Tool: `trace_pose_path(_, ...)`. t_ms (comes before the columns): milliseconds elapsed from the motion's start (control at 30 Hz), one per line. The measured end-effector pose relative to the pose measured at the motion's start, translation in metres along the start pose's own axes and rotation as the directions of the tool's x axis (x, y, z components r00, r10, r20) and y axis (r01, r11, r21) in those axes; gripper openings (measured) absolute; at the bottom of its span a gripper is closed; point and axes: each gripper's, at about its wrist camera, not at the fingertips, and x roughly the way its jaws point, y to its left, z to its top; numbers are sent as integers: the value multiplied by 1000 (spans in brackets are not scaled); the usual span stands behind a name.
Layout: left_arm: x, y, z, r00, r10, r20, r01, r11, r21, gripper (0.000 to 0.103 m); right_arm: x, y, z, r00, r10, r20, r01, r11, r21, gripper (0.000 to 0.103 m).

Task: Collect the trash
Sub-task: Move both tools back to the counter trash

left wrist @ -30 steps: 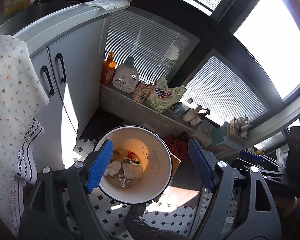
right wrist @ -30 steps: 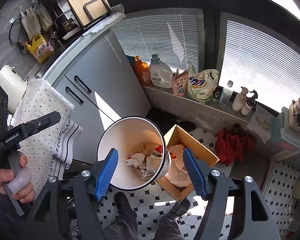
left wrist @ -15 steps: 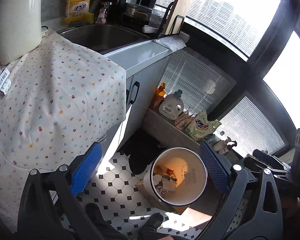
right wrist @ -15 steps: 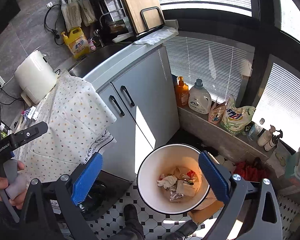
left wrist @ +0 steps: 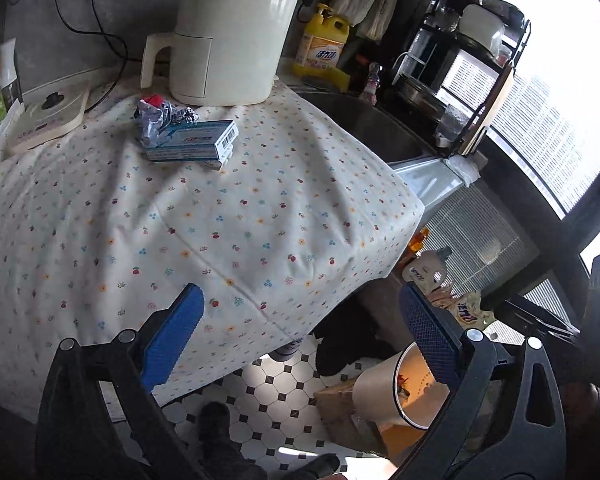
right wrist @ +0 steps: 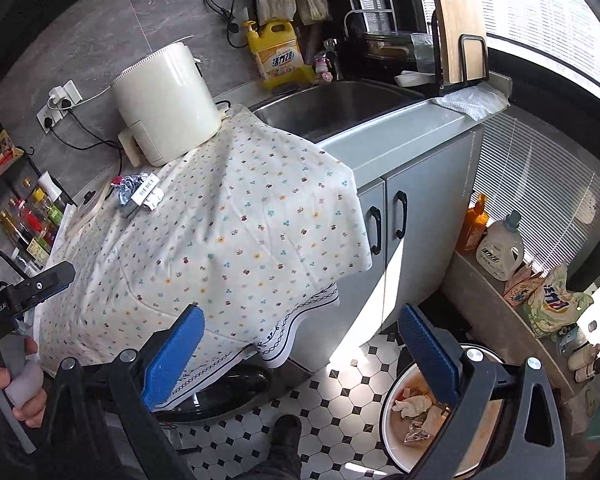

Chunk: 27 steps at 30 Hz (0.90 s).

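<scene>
- Both tongs, my left gripper (left wrist: 300, 336) and right gripper (right wrist: 300, 354), spread wide, nothing between them.
- Crumpled foil (left wrist: 162, 114) beside blue-white box (left wrist: 190, 141) on floral cloth (left wrist: 220, 232).
- Trash bin (right wrist: 388, 420) on floor.

Hard daylight pours in through the window (left wrist: 560, 92) and blows out to pure white glare there. Away from the window, the grey wall (right wrist: 112, 28) stays dim, and sun patches fall on the tiled floor (right wrist: 340, 396) below it. Both fisheye views bend straight lines and darken at their corners, with slight softness throughout.
</scene>
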Motion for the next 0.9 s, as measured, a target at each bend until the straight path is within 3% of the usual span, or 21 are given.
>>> trace_pose_path(333,-45,82,10,989,113,98,-99,986,-137,97,40,81,35,994,106,-24,-108,989,-103,95)
trace_pose_path(567,-55,124,22,979,132,155,-101,976,-192,97,60,136,63,992,126,-18,-127,968,-219,95)
trace_pose_path(900,-35,177,62,973,114,201,-71,975,-209,97,105,185,101,995,95,-18,-96,945,-312,95)
